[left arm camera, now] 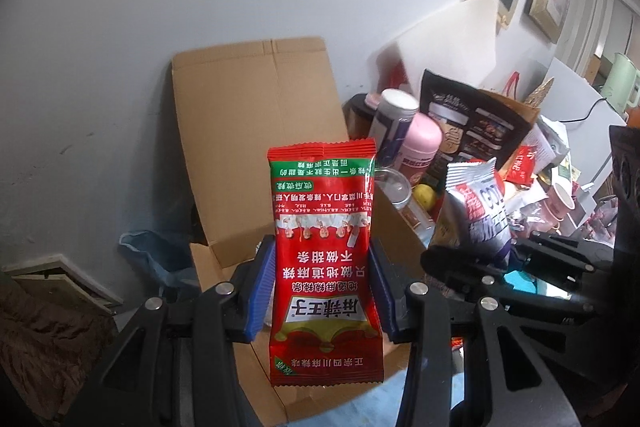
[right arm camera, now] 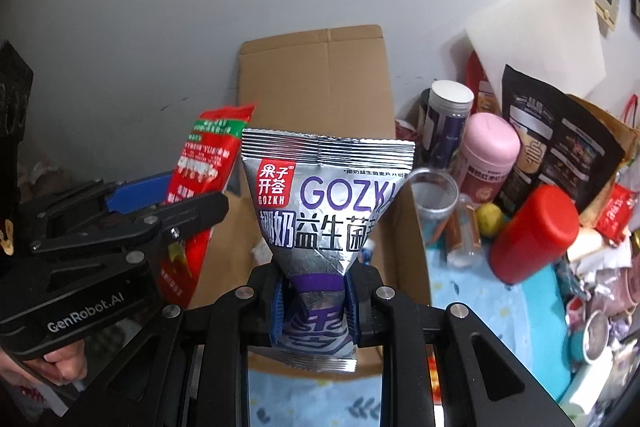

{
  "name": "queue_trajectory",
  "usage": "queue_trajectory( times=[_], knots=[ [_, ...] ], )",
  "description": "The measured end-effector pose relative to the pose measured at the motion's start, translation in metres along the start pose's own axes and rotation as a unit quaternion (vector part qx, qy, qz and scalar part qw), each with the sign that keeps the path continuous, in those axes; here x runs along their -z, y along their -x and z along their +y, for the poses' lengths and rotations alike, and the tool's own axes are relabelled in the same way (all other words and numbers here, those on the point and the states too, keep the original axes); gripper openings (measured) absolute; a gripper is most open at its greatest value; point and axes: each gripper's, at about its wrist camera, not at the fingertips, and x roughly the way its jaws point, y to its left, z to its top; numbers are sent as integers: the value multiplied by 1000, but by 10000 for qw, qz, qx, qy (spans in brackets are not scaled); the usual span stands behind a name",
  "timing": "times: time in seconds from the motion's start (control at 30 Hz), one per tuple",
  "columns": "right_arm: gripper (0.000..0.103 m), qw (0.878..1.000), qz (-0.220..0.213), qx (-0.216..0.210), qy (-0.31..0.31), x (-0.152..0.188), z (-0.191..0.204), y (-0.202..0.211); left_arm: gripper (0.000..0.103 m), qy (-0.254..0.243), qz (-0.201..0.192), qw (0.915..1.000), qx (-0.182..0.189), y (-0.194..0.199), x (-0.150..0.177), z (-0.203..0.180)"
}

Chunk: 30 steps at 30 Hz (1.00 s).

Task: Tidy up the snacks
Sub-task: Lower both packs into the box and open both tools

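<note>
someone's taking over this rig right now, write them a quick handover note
Left gripper: shut on the red snack packet, held upright over the open cardboard box.
Right gripper: shut on the silver GOZKH packet, pinched near its lower end, also above the box.
Done: both packets picked up.
Left: neither is released yet; lower them into the box. Its contents are mostly hidden. Clutter sits to the right, including a pink bottle.

From my seat both wrist cameras looked forward along their own fingers, close above the open cardboard box [left arm camera: 256,115] against the wall, each catching the other gripper at its inner edge, both sharing the box [right arm camera: 316,87] and pink bottle [right arm camera: 490,151].
</note>
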Motion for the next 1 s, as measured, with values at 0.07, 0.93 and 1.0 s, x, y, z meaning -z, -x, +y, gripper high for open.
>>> queue_trajectory(
  times=[0.07,0.93,1.0],
  knots=[
    [24,10000,40,44,-45,-3,-2,-13,44,-8,75,10000,-4,-15,0,7],
    [24,9935,1083,296,-167,26,14,-143,44,-153,1236,9920,-181,-117,36,55],
    [25,9930,1122,336,-184,29,15,-145,44,-193,1267,9916,-167,-119,38,56]
  ],
)
